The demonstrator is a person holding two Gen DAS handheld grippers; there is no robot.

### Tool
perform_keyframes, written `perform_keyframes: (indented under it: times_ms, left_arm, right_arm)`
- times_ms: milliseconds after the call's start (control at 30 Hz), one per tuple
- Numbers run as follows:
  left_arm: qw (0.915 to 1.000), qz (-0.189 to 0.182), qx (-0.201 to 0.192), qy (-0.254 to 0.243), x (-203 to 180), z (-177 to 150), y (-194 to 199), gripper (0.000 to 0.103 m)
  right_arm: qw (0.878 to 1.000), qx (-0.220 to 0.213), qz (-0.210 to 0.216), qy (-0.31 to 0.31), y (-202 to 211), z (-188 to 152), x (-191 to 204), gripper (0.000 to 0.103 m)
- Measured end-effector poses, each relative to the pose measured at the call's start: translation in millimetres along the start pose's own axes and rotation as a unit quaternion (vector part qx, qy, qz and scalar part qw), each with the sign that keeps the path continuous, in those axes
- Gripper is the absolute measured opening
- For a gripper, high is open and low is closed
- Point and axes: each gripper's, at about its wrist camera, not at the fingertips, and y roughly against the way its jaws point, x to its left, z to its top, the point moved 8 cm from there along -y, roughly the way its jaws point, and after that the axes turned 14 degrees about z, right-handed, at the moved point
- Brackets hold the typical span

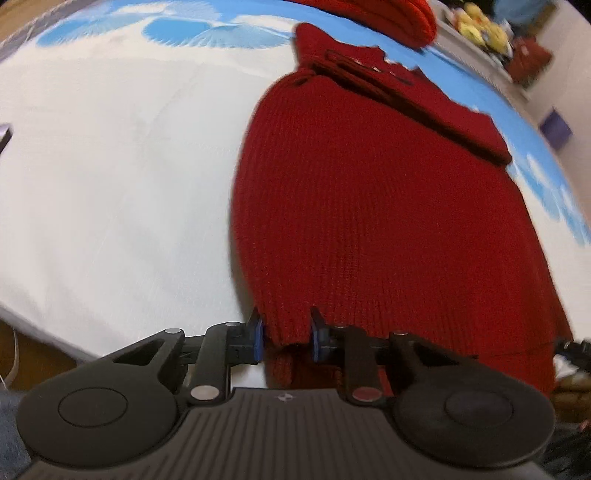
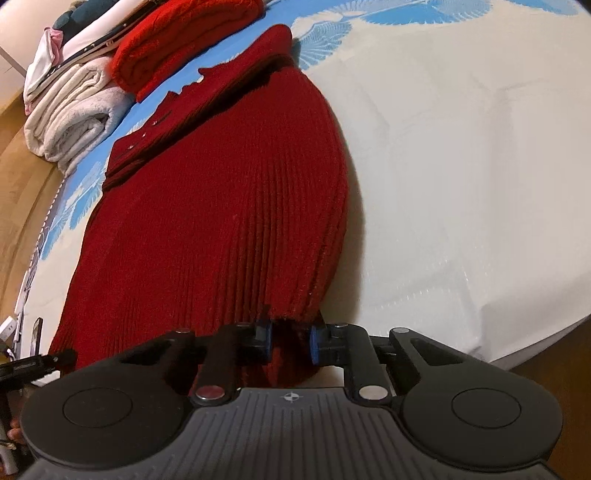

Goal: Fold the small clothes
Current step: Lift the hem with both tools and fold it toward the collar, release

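Observation:
A dark red knit garment lies flat on the white bedsheet, its collar and button placket at the far end. My left gripper is shut on the near left corner of its hem, with the knit bunched between the blue pads. In the right wrist view the same garment stretches away from me. My right gripper is shut on the near right corner of the hem, red fabric pinched between its pads. The hem's edge hangs below both grippers.
A folded bright red knit lies beyond the collar, beside a stack of folded white towels. The sheet has a blue printed border at the far side. Wooden floor shows past the near bed edge. A shelf with yellow items stands behind.

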Motion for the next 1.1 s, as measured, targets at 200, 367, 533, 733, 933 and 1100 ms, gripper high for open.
perform_keyframes:
  times_ms: [200,367,533,733,933,1100]
  left_arm:
    - [0.9993,-0.001,-0.038,0.004,1,-5,24,0.019]
    - [0.9979,-0.026,-0.058,0.012,8,-10,52,0.018]
    - [0.9976,-0.045,-0.052,0.006,21,-31,73,0.018]
    - [0.9953,-0.086,-0.043,0.012,42,-55,108,0.018]
    - [0.9895,-0.128,-0.06,0.029,38,-2,139,0.017]
    - [0.9867,-0.132,-0.086,0.039,15,103,130,0.016]
  right_arm:
    - [0.998,-0.054,0.008,-0.025,25,3,-1,0.013]
    - [0.993,-0.106,0.036,-0.022,58,-4,7,0.011]
    - [0.991,-0.121,0.061,-0.015,92,-26,20,0.006]
    - [0.99,-0.124,0.068,-0.027,129,-47,28,0.006]
    - [0.986,-0.139,0.085,-0.022,137,-5,54,0.006]
    - [0.984,-0.157,0.08,-0.016,102,100,74,0.005]
